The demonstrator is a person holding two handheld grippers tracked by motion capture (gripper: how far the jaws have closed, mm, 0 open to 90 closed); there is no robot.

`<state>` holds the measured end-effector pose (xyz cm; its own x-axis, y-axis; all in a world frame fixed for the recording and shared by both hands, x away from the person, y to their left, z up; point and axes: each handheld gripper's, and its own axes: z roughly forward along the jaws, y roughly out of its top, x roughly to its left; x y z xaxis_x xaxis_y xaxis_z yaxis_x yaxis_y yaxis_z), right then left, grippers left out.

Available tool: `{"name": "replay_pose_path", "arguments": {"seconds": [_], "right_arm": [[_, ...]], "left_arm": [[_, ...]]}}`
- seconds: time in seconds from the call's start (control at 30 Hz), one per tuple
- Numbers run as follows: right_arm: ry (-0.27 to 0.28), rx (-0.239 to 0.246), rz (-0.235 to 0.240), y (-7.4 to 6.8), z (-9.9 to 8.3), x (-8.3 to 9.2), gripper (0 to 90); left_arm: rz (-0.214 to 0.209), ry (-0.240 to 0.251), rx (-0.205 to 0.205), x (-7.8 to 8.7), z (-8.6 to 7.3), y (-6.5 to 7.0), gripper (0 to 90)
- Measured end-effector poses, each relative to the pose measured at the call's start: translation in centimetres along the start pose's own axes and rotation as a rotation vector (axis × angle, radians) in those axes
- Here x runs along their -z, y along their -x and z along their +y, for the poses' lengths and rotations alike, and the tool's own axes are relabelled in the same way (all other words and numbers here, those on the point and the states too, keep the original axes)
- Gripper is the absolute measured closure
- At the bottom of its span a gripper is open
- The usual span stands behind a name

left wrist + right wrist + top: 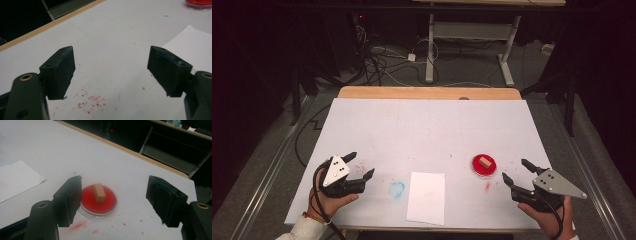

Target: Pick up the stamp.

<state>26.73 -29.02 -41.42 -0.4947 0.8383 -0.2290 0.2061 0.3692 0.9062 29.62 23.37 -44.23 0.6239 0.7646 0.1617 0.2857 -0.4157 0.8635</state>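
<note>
A round red ink pad point(483, 166) in a clear dish lies on the white table cover at the right, with a small wooden block point(484, 162) standing on it. In the right gripper view the pad point(98, 201) and the block point(99, 193) sit just beyond the jaws. My right gripper point(514, 171) rests a little to the right of the pad, open, with nothing between its jaws. A blank white sheet of paper point(426, 197) lies near the front edge. My left gripper point(360, 165) is at the front left, open and empty over red specks point(91, 100).
A blue smudge point(396, 189) marks the cover left of the paper, and a red smear point(487, 187) lies below the pad. The wooden table edge point(427, 92) runs along the far side. Beyond it stand a desk frame and cables on the floor.
</note>
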Motion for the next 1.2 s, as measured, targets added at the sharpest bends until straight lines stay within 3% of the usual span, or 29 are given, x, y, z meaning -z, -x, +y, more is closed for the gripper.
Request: {"name": "replay_pose_path", "arguments": {"seconds": [0.33,0.57,0.67,0.73,0.87,1.0,1.2], "right_arm": [[-0.029,0.005,0.029,0.3,0.3,-0.7,30.3],[-0.081,-0.024,0.069,1.5,1.1,-1.0,31.3],[-0.124,-0.046,0.089,2.3,2.1,-1.6,34.0],[-0.167,-0.032,0.083,2.5,2.7,-2.2,36.4],[-0.256,-0.028,0.123,2.7,3.6,-3.9,36.2],[-0.313,-0.031,0.153,2.6,4.2,-5.4,36.3],[-0.433,0.010,0.208,2.0,4.6,-8.9,42.2]], "left_arm": [[-0.019,-0.037,-0.042,-0.6,-0.5,0.2,21.4],[-0.014,-0.073,-0.034,-0.7,-0.6,0.5,21.4],[-0.012,-0.078,-0.032,-0.9,-0.7,0.5,21.4],[-0.013,-0.081,-0.027,-1.0,-0.7,0.5,21.4],[-0.017,-0.096,-0.034,-1.2,-0.8,0.6,21.4],[-0.015,-0.104,-0.032,-1.3,-0.8,0.6,21.4],[-0.023,-0.118,-0.034,-1.4,-1.0,0.5,21.4]]}}
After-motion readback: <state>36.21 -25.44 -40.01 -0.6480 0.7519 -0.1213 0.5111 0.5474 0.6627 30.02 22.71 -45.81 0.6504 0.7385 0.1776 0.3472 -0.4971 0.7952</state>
